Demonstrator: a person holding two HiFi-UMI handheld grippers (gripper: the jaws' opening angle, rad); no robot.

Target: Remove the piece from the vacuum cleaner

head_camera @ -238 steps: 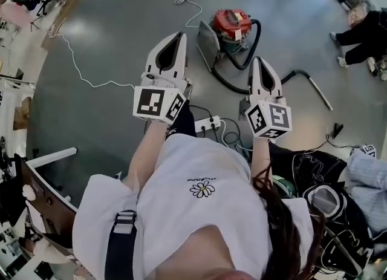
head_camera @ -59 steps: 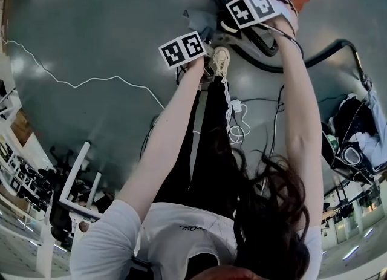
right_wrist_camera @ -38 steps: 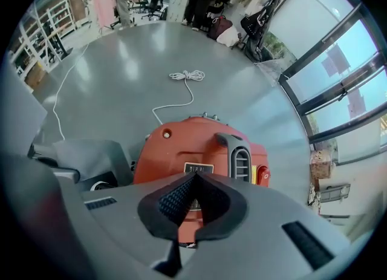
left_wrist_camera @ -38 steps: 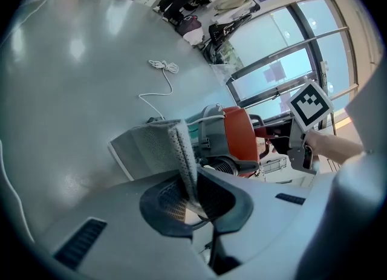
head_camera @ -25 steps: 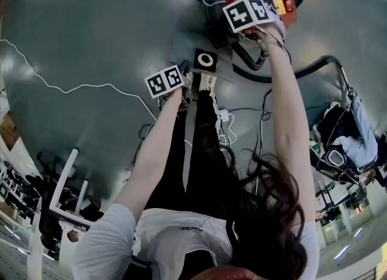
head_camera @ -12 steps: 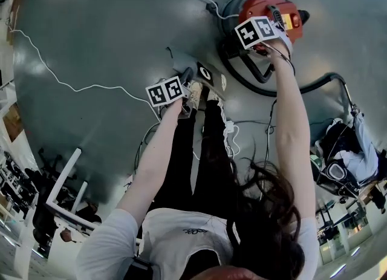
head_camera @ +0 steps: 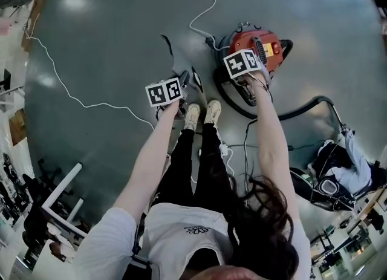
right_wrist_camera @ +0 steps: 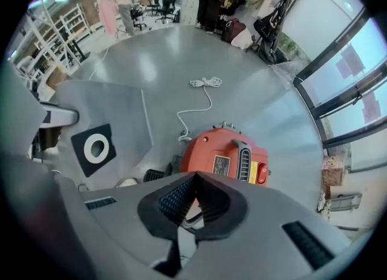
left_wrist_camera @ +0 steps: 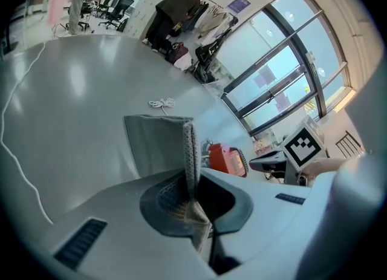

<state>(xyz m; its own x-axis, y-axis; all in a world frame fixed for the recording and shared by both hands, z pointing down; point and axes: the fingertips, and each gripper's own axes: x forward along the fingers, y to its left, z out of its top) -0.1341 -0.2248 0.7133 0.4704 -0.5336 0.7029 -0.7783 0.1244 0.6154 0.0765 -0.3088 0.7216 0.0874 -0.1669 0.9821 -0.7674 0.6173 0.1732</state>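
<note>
Left of the vacuum cleaner (head_camera: 263, 46) and clear of it: one grey dust bag (left_wrist_camera: 158, 144), already out. The left claw (left_wrist_camera: 192, 179) is pinched tight on the bag's edge. The bag's long side runs straight ahead of that claw, black collar turned toward the machine. The right claw (right_wrist_camera: 193, 179) hovers nearer the red body, pads narrowed to touching, probably empty; a dark loop behind them is unclear. Count: one vacuum cleaner, one dust bag, one hose (head_camera: 302, 106).

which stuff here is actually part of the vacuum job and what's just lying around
Job: grey fabric dust bag clamped in the left gripper; red canister vacuum cleaner below the right gripper.
Lying about: long thin white cable on the floor; heap of dark bags; black office chairs.
</note>
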